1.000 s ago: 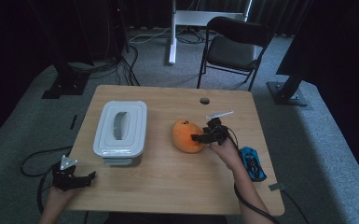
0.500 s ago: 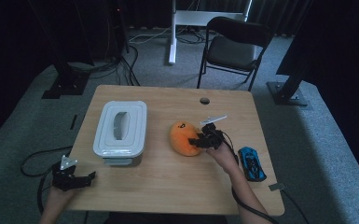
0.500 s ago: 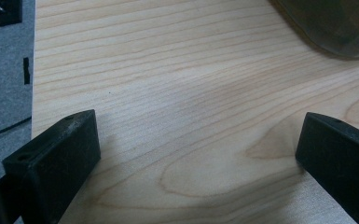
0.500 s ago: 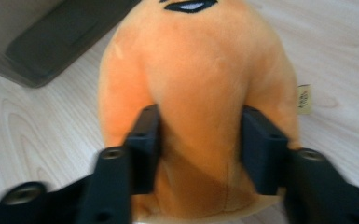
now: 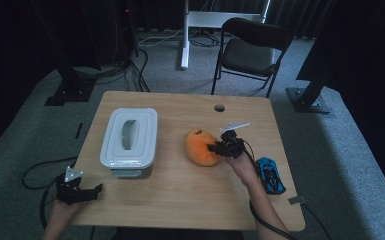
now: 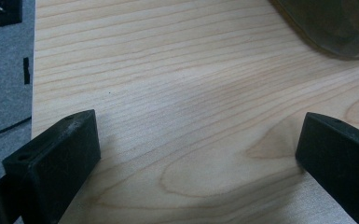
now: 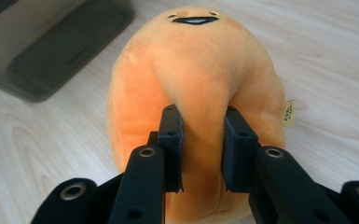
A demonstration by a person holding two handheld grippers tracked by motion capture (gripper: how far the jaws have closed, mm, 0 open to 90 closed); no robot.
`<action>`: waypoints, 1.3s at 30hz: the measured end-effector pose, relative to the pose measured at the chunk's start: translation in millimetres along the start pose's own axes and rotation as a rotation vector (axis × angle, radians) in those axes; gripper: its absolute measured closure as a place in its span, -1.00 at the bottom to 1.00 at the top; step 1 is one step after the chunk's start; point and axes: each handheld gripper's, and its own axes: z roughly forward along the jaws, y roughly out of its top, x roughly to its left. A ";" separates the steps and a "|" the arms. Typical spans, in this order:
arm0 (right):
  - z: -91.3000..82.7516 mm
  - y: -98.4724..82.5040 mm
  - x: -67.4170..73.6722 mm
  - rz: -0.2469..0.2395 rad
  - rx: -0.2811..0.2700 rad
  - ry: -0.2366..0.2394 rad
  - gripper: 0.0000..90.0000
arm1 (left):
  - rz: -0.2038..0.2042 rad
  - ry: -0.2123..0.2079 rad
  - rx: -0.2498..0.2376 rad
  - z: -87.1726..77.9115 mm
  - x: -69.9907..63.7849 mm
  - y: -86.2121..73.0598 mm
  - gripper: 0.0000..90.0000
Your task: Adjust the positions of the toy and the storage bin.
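Left gripper (image 5: 91,190): at the near left corner of the wooden table (image 5: 180,200), jaws spread wide, bare wood between them, holding nothing (a corner of the grey container shows at the top right of the left gripper view).

Right gripper (image 7: 200,149): jaws have just been closing and now pinch a raised fold of the orange plush toy (image 7: 196,93) between the pads; the fabric bulges up between and above the two black fingers (image 7: 171,140). In the high view the same gripper (image 5: 215,148) meets the toy's right side.

Labels: a small cream tag (image 7: 288,113) is sewn into the toy's side seam; it carries print too small to read.

Toy: rounded, egg-like, soft orange body with a paler top, and a small dark mouth with white in it at the far end. It lies on the table near the middle (image 5: 201,147), right of the lidded grey storage box (image 5: 129,141) and left of a blue toy car (image 5: 271,175) by the right edge.
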 end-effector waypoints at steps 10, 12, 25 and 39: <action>-33.6 -4.2 -38.8 0.114 -0.065 -0.105 0.61 | 0.000 0.000 0.000 0.0 0.0 0.0 -1.00; -38.8 -6.2 -45.4 0.133 -0.075 -0.129 0.61 | 0.000 0.000 0.000 0.0 -0.1 0.0 -1.00; -68.2 -13.7 -90.7 0.240 -0.107 -0.282 0.61 | 0.000 0.000 0.000 0.0 0.0 0.0 -1.00; -67.3 -28.2 -119.4 0.304 -0.077 -0.414 0.59 | 0.000 0.000 0.000 0.0 0.0 0.0 -1.00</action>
